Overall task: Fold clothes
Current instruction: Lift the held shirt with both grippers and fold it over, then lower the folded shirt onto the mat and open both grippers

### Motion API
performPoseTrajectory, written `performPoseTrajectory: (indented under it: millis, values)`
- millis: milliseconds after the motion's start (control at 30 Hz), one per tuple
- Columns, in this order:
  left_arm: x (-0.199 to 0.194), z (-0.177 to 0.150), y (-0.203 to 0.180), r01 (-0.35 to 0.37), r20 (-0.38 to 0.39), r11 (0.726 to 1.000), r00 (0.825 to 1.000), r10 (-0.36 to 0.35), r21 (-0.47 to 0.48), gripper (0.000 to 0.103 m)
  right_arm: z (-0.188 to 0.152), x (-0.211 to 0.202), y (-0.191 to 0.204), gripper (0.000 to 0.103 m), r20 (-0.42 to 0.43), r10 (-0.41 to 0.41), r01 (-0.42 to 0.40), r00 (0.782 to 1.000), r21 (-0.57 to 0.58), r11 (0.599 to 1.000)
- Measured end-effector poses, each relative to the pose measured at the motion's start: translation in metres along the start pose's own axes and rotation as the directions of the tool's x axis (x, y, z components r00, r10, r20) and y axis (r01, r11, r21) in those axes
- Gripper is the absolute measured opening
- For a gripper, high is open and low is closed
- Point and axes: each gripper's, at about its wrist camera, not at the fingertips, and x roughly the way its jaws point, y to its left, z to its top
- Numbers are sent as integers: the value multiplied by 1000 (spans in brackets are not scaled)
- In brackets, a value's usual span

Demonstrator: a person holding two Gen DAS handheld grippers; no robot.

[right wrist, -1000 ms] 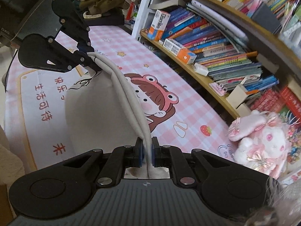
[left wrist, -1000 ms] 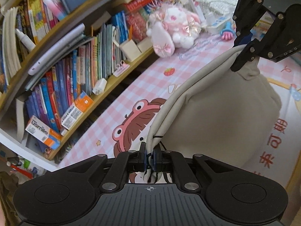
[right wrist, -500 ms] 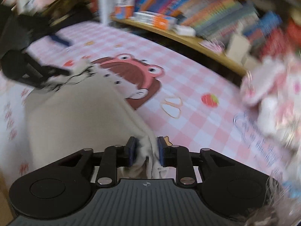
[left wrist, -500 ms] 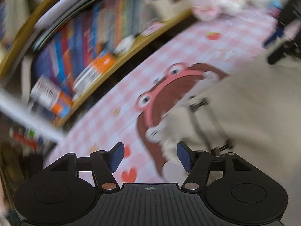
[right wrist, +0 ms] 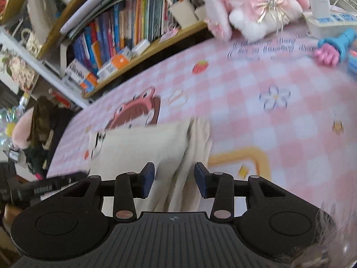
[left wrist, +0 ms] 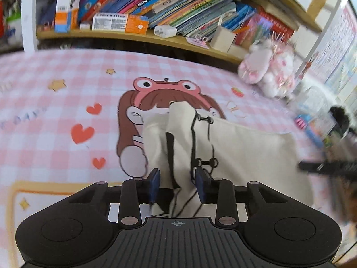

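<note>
My left gripper [left wrist: 177, 184], jaws just narrowing, and right gripper [right wrist: 174, 179], jaws parted, each straddle the cream garment [left wrist: 245, 147] lying on the pink checked tablecloth [left wrist: 55, 116], neither pinching it.

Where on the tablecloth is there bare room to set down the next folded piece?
Free: the checked cloth left of the cream garment, out past the red hearts, and in the right wrist view the stretch right of the garment, around the printed flower. Crowded: the far right corner, with the plush rabbit, power strip and blue toy.
</note>
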Motion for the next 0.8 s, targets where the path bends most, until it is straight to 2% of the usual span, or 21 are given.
performPoseTrajectory:
  millis: [33,100,133,233,267,367,500,667,800]
  values:
    - [0,-1,4,25,0,999,1000,-25,-19,15,-4,1,2,20,3,-27,27,1000,14,1000]
    - [1,-2,11,76,2,995,997,-76,-58,3,-9,1,5,11,22,-61,60,998,45,997]
    - [-10,-1,9,119,46,990,992,-116,-70,3,-10,0,7,9,42,-62,60,997,61,996]
    - [-44,2,4,234,163,970,962,-220,-72,3,-13,-5,11,6,101,-69,58,992,110,992]
    - [-47,0,7,230,168,970,962,-215,-75,3,-14,-6,14,6,115,-76,63,990,110,992]
    - [-22,-10,34,147,59,978,988,-139,-145,3,-19,2,16,6,111,-111,97,988,127,987]
    - [-7,-14,57,155,47,952,988,-148,-265,11,-28,14,13,6,109,-142,124,984,158,980]
    - [-4,2,49,155,59,972,987,-146,-179,13,-32,14,15,6,113,-160,141,981,160,977]
    - [7,13,46,157,49,975,987,-151,-159,16,-34,14,16,6,116,-171,151,978,162,975]
